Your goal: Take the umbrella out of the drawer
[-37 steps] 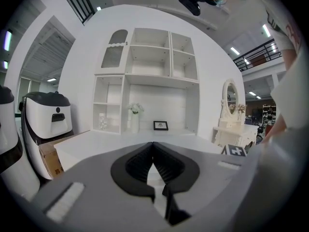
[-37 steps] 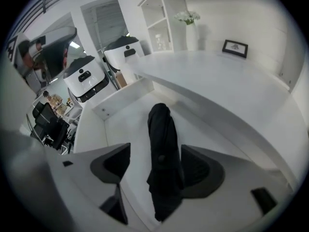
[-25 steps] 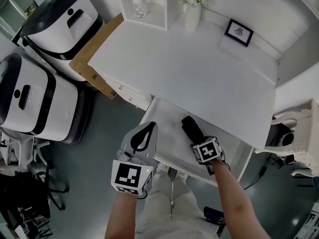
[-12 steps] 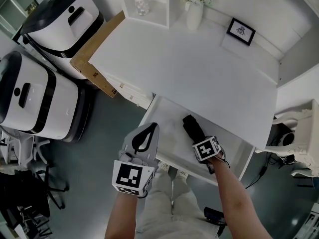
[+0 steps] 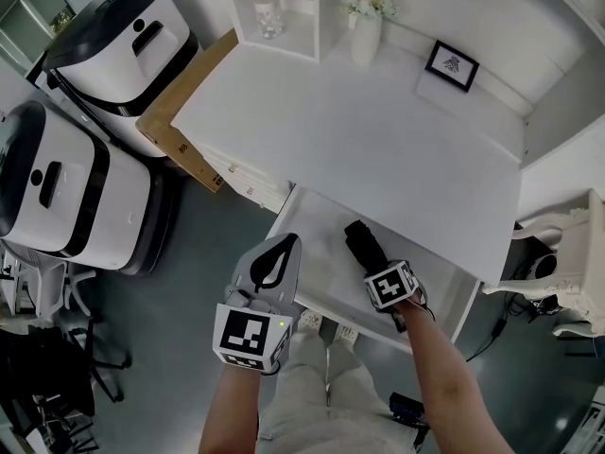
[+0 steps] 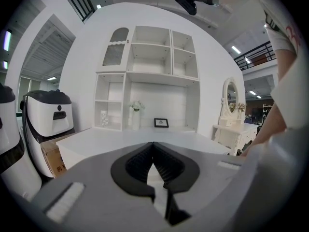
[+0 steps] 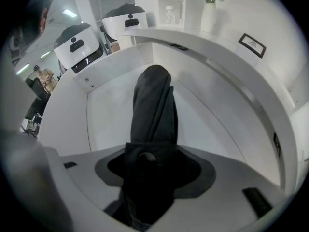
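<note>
A black folded umbrella [image 5: 358,240] lies lengthwise in the open white drawer [image 5: 315,253] under the desk. My right gripper [image 5: 378,268] points steeply down over its near end. In the right gripper view the umbrella [image 7: 154,100] fills the gap between the jaws of this gripper [image 7: 150,151]. They have just been closing and now press on its strap end. My left gripper [image 5: 281,246] hovers at the drawer's left front corner. In its own view the left gripper [image 6: 153,145] is shut and empty, with the tips meeting.
The white desk top [image 5: 378,130] carries a vase of flowers [image 5: 365,17] and a small framed picture [image 5: 452,62]. Two white-and-black machines [image 5: 66,187] and a cardboard box [image 5: 184,112] stand at the left. A white chair [image 5: 567,272] is at the right.
The right gripper's jaws have narrowed around the umbrella's near end and the gripper has rolled a little. The umbrella still lies in the drawer. The left gripper has not moved.
</note>
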### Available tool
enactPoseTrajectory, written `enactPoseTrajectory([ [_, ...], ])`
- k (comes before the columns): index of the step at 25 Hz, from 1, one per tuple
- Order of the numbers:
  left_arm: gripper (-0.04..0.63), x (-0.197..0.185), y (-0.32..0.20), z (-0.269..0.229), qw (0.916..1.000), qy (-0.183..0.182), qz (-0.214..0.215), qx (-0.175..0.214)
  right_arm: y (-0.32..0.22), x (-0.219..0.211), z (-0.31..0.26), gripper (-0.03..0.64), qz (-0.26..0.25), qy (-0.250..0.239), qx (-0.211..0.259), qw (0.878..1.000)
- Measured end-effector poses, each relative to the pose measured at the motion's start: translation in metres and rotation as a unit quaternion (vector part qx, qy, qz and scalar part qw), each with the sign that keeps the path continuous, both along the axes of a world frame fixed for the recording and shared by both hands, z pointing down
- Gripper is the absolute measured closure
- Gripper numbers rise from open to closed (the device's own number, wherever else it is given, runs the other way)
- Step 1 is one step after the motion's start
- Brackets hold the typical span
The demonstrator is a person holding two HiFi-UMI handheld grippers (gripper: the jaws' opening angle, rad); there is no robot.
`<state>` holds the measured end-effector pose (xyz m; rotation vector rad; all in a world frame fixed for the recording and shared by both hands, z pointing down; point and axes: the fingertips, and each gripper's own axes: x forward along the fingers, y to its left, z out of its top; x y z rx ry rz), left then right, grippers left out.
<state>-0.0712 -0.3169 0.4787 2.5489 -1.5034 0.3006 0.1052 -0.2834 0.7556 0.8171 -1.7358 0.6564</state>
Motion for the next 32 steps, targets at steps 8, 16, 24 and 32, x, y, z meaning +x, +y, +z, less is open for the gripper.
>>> enactPoseTrajectory([
  [8, 0.584, 0.004, -0.001, -0.022, 0.9999, 0.0, 0.001, 0.015, 0.002, -0.006, -0.025, 0.371, -0.021, -0.014, 0.003, 1.0],
  [16, 0.584, 0.003, -0.003, -0.05, 0.9991, 0.001, -0.001, 0.043, 0.006, -0.009, -0.052, 0.371, -0.031, -0.026, 0.007, 0.999],
  [24, 0.584, 0.008, -0.001, -0.078, 0.9975, 0.001, 0.009, 0.071, 0.013, -0.01, -0.074, 0.37, -0.046, -0.024, 0.016, 0.998],
  [32, 0.584, 0.011, 0.003, -0.1, 0.9952, 0.009, 0.013, 0.097, 0.014, -0.014, -0.104, 0.371, -0.048, -0.031, 0.047, 0.997],
])
